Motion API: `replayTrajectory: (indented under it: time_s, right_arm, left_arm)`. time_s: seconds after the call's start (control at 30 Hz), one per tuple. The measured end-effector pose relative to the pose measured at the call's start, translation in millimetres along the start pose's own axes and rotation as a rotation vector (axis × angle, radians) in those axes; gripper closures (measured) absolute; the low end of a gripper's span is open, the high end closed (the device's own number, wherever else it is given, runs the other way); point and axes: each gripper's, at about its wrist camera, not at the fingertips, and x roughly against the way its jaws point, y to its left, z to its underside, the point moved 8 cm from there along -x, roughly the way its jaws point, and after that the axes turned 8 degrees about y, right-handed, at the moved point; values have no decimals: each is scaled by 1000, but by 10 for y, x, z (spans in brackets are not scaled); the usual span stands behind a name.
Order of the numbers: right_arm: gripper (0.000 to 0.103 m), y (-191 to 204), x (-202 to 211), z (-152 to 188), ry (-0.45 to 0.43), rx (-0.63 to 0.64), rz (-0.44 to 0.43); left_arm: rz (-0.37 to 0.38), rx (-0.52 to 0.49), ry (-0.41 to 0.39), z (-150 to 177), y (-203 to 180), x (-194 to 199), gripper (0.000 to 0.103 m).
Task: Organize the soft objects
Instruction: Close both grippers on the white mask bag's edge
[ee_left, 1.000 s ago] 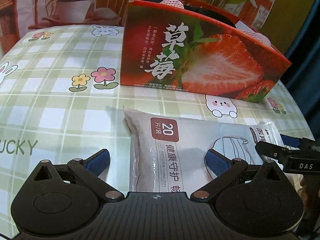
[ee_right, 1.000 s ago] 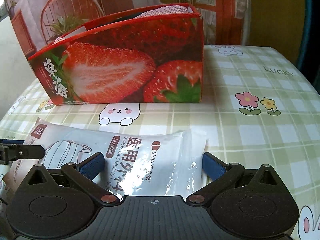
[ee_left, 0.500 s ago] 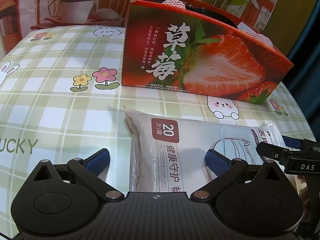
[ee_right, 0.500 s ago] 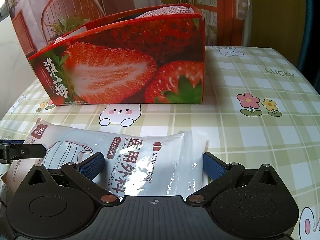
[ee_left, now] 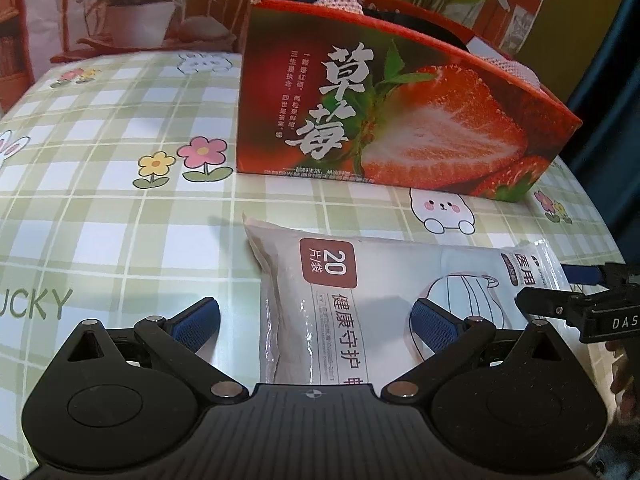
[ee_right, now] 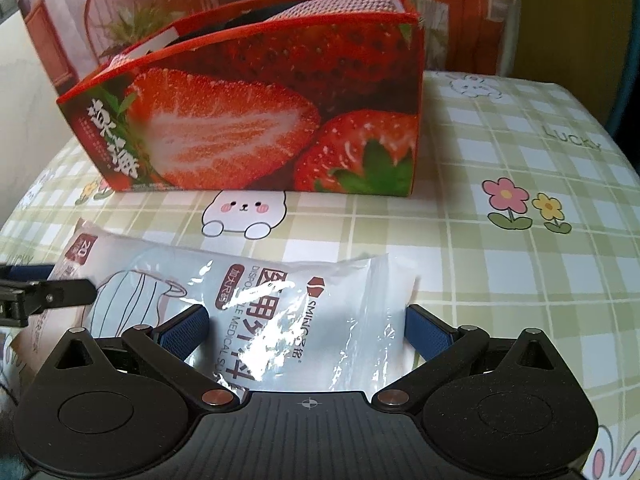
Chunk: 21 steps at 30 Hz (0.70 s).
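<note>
The mask pack (ee_left: 380,304) is lying flat near the strawberry box (ee_left: 400,128); each end is straddled by the wide-open left gripper (ee_left: 316,320) and right gripper (ee_right: 306,330), nothing pinched yet, probably for a two-ended lift.

Black grippers, blue fingers (ee_left: 198,319), "DAS" marking

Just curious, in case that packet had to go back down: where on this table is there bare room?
Two open patches: the tablecloth left of the mask packet, around the flower print, and the cloth right of the strawberry box in the right wrist view. It is crowded in the strip between box and packet, where both sets of fingers straddle the packet.
</note>
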Motion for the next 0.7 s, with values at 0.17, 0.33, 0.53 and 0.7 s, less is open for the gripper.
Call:
replayTrajectory:
  time_s: [0.17, 0.33, 0.53, 0.7]
  right_arm:
    - [0, -2, 9, 27, 62, 62, -22]
    - [0, 13, 4, 34, 74, 73, -13]
    - [0, 7, 3, 46, 66, 69, -13]
    - [0, 47, -18, 17, 84, 80, -20]
  left_arm:
    - [31, -13, 86, -80, 26, -47, 0]
    - [18, -58, 126, -87, -2, -95, 0]
    - [2, -14, 168, -175, 2, -165, 0]
    - [93, -1, 192, -260, -47, -197, 1]
